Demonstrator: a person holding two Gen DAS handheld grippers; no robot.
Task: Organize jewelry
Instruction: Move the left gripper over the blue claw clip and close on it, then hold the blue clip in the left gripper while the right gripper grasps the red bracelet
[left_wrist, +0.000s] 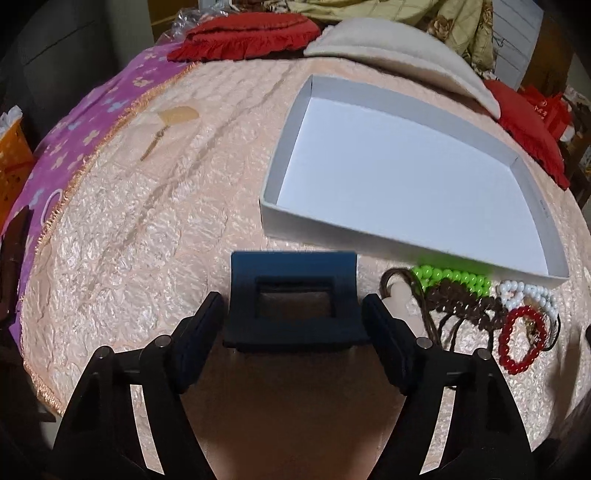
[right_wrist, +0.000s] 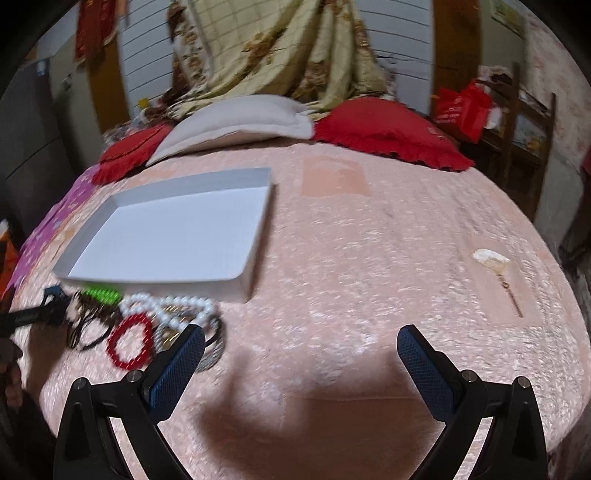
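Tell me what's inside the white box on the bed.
Nothing: the white box shows only its bare white floor in both views. Its near wall hides a thin strip of floor behind it. The beads lie outside, in front.

Bed is carrying a peach textured bedspread. Lying on it: empty white cardboard tray, ahead of the left gripper; dark blue hair claw clip between its fingers; bead bracelets heaped just beside the tray: green, brown, white, red. Red pillows and a beige pillow are sitting at the far end.
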